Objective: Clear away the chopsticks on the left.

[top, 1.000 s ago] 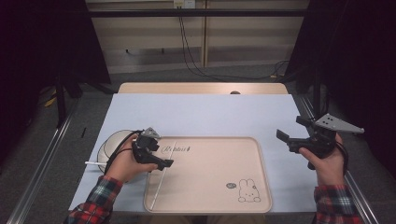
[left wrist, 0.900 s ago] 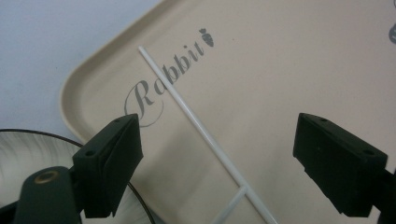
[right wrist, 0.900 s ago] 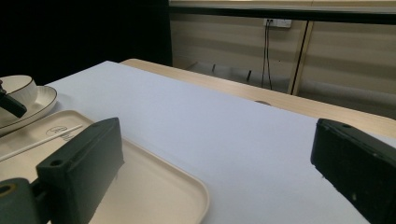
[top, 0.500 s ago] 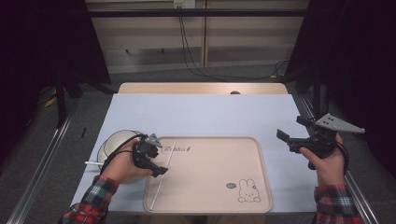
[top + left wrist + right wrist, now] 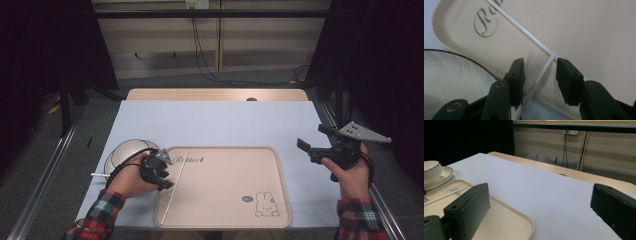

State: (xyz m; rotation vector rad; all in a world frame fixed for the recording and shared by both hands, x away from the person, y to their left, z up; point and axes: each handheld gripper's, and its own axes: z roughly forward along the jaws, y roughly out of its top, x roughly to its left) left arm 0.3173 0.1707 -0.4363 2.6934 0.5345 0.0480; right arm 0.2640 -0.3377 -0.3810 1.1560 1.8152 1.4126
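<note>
1. Dark room, curtains on both sides, wood panelling and cables behind; white desk (image 5: 220,125) with a beige tray (image 5: 225,200) near the person's edge.
2. Two thin white sticks. One stick (image 5: 176,185) lies on the tray's left part, long axis running from near the tray's print down toward the person, slightly slanted. A second stick (image 5: 537,83) crosses the tray's left rim; in the left gripper view it meets the first stick at an angle, its far end touching it.
3. Left gripper (image 5: 161,172) sits right over that crossing, at the tray's left edge, beside the bowl (image 5: 131,152) on its plate.
4. Its jaws have just been closing and stand half shut. The second stick runs up between them, but the pads are not on it yet: a gap on the left side, the right pad's tip close to the junction. Nothing gripped.
5. Key relation: the second stick's axis runs roughly along the jaws' reach, not across it, so the closing should pinch it across its width. Likely a grasp about to land.
6. Right gripper (image 5: 325,145) well apart at the desk's right side, off the tray, jaws wide, empty. Left hand (image 5: 131,180) is far nearer.
</note>
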